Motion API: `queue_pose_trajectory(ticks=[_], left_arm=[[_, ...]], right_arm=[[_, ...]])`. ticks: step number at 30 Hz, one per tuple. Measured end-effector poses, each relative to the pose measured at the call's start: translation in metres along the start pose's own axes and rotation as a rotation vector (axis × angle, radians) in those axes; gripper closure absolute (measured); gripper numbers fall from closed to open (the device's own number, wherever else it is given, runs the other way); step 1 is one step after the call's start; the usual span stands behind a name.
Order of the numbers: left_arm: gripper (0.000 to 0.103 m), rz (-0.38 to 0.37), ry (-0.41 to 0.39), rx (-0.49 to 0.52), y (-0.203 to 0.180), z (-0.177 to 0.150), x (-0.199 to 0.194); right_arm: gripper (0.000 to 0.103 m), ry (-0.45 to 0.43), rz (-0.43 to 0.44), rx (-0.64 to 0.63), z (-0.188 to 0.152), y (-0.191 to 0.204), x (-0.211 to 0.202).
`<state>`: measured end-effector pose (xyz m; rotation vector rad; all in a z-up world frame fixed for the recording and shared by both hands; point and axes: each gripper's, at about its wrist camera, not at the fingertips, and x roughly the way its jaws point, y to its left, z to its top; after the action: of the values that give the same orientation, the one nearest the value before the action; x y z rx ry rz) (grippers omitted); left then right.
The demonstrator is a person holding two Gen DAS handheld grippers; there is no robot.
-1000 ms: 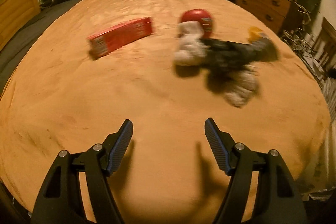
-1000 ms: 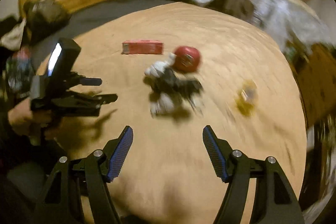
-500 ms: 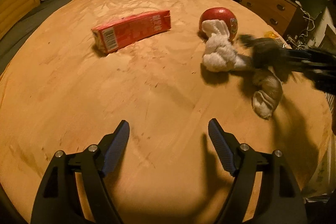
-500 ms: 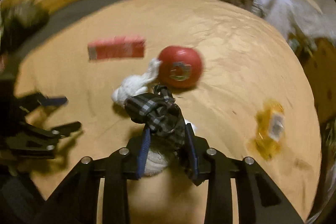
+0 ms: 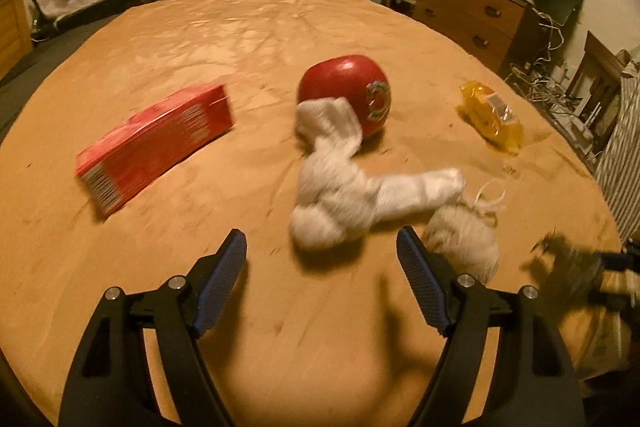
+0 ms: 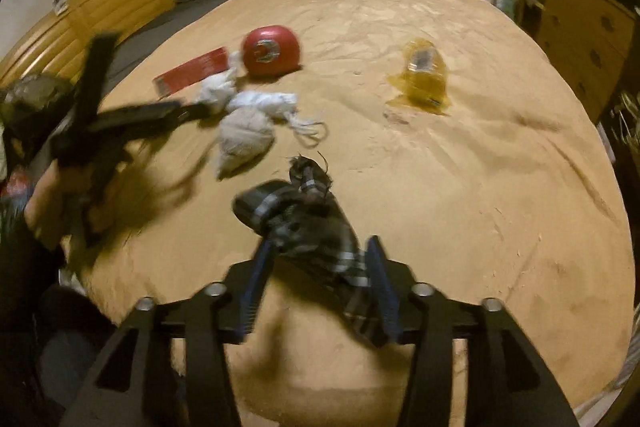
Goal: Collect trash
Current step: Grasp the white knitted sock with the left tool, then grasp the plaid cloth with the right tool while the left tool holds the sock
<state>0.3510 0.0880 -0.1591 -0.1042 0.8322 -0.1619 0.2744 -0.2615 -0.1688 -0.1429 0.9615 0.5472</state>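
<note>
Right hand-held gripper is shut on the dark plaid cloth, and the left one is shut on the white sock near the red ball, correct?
Not quite. The left hand-held gripper is open, holding nothing; the white sock lies on the bed just ahead of its fingers, as the left wrist view shows. The rest holds: the right hand-held gripper is shut on the dark plaid cloth, and the sock is near the red ball.
</note>
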Motion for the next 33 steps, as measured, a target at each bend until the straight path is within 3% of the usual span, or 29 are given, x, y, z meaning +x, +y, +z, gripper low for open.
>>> queue_pose_trajectory(ticks=[4, 6, 7, 8, 10, 18, 21, 23, 25, 28, 30, 33], left_arm=[[0.029, -0.01, 0.01, -0.017, 0.0, 0.007, 0.013], [0.054, -0.025, 0.027, -0.024, 0.002, 0.006, 0.019], [0.057, -0.024, 0.025, -0.028, 0.003, 0.005, 0.018], [0.067, -0.033, 0.02, -0.032, 0.005, 0.004, 0.017], [0.069, -0.034, 0.017, -0.041, 0.009, 0.0, 0.01], [0.069, 0.031, 0.035, -0.037, 0.042, -0.03, -0.026], [0.069, 0.037, 0.049, -0.07, 0.055, -0.037, -0.024], [0.069, 0.028, 0.046, -0.055, 0.05, -0.038, -0.025], [0.067, 0.016, 0.054, -0.032, 0.043, -0.037, -0.022], [0.055, 0.026, 0.058, -0.016, 0.037, -0.037, -0.019], [0.041, 0.046, 0.038, -0.017, 0.036, -0.035, -0.021], [0.039, 0.055, 0.032, -0.015, 0.033, -0.031, -0.019]], right_arm=[[0.036, 0.009, 0.006, -0.094, 0.004, 0.014, -0.008], [0.035, 0.016, 0.013, -0.117, 0.009, 0.019, -0.006], [0.035, 0.022, 0.017, -0.13, 0.01, 0.021, -0.005], [0.035, 0.029, 0.023, -0.141, 0.011, 0.024, -0.003], [0.035, 0.042, 0.034, -0.158, 0.01, 0.026, -0.001], [0.035, 0.066, 0.112, -0.266, -0.002, 0.049, -0.017], [0.033, 0.11, 0.2, -0.348, -0.026, 0.079, -0.031], [0.029, 0.134, 0.101, -0.435, -0.042, 0.093, -0.025], [0.029, 0.147, 0.052, -0.407, -0.045, 0.086, -0.012], [0.029, 0.164, 0.08, -0.431, -0.045, 0.091, -0.005], [0.031, 0.176, 0.077, -0.436, -0.043, 0.092, 0.002], [0.041, 0.188, 0.071, -0.419, -0.04, 0.088, 0.011]])
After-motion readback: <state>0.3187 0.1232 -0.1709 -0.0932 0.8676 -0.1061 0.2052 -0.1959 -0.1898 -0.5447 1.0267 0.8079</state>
